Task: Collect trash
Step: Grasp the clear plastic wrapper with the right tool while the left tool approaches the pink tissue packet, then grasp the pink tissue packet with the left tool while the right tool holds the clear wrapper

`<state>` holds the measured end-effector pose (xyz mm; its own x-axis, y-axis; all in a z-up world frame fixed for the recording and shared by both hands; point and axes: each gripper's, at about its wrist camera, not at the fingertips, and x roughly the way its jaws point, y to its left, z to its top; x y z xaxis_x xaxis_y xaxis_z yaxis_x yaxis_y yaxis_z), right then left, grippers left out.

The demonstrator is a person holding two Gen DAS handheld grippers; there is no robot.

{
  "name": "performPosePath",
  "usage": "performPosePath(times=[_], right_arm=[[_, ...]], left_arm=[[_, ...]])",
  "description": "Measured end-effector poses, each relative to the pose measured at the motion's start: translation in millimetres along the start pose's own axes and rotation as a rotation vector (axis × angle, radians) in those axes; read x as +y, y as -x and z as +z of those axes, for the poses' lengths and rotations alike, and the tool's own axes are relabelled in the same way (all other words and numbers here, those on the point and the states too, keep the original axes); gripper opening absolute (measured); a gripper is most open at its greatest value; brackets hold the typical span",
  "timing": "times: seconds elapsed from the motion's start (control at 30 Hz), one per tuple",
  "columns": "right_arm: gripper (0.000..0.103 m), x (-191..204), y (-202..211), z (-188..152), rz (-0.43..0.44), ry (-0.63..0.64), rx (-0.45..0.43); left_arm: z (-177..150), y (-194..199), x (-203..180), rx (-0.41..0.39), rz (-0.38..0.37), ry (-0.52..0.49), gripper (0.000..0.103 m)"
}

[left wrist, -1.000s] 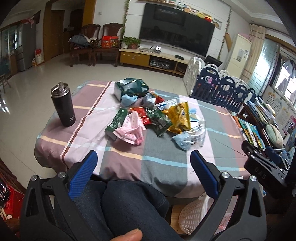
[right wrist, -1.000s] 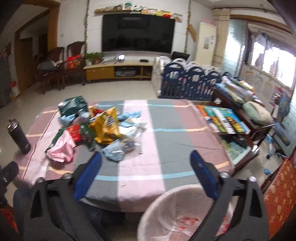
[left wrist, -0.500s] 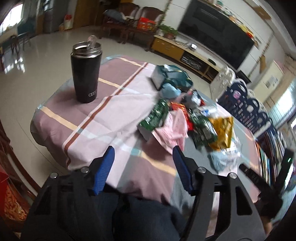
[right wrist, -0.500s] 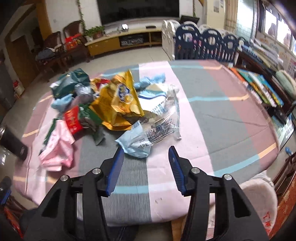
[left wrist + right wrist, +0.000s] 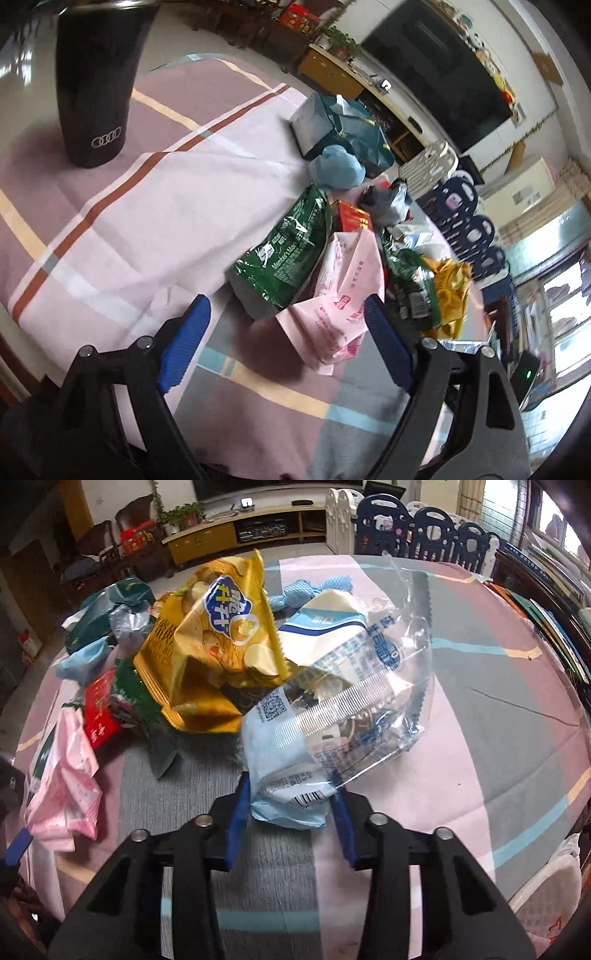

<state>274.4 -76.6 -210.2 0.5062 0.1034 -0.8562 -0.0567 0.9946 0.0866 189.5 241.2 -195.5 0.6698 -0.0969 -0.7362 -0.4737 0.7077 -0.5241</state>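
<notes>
A heap of wrappers lies on the striped tablecloth [image 5: 155, 206]. My left gripper [image 5: 286, 325] is open, its jaws on either side of the near end of a pink wrapper [image 5: 343, 295], with a green bag [image 5: 291, 258] just beyond. My right gripper [image 5: 290, 805] is open around the near end of a light blue and clear plastic bag [image 5: 332, 720]; whether the fingers touch it I cannot tell. A yellow chip bag [image 5: 218, 642] lies behind it. The pink wrapper also shows at the left of the right wrist view [image 5: 64, 775].
A black tumbler [image 5: 99, 77] stands at the table's far left. A teal bag [image 5: 343, 129] and a blue wad [image 5: 336, 170] lie at the back of the heap. A white bin [image 5: 550, 897] sits below the table's right edge. A blue playpen fence [image 5: 424, 528] stands beyond.
Both grippers have moved forward and down to the table. The left now straddles the pink wrapper; the right has narrowed around the blue and clear bag.
</notes>
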Motion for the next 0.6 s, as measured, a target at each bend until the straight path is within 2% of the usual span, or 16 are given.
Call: performPosePath(times=[0.2, 0.27, 0.33, 0.43, 0.5, 0.53, 0.6], right_arm=[[0.033, -26.5, 46.0, -37.8, 0.095, -0.014, 0.009], [0.033, -32.0, 54.3, -53.7, 0.091, 0.001, 0.028], [0.033, -33.9, 56.5, -67.0, 0.072, 0.018, 0.065], [0.033, -37.6, 57.5, -77.8, 0.063, 0.022, 0.094], [0.033, -36.5, 58.6, -78.4, 0.054, 0.025, 0.094], [0.034, -34.8, 59.7, -78.2, 0.053, 0.027, 0.09], [0.034, -31.3, 63.8, -81.1, 0.05, 0.041, 0.08]], left_arm=[[0.8, 1.6, -25.3, -0.018, 0.0, -0.1, 0.083], [2.6, 0.6, -38.4, -0.047, 0.033, -0.161, 0.083], [4.4, -1.4, -59.7, -0.081, 0.093, -0.282, 0.083], [-4.9, -20.4, -90.2, -0.025, 0.149, -0.496, 0.083], [-18.8, -38.4, -103.9, 0.027, 0.218, -0.612, 0.083], [-24.3, -45.8, -107.8, 0.065, 0.249, -0.652, 0.083], [-30.0, -50.7, -111.4, 0.088, 0.273, -0.696, 0.083]])
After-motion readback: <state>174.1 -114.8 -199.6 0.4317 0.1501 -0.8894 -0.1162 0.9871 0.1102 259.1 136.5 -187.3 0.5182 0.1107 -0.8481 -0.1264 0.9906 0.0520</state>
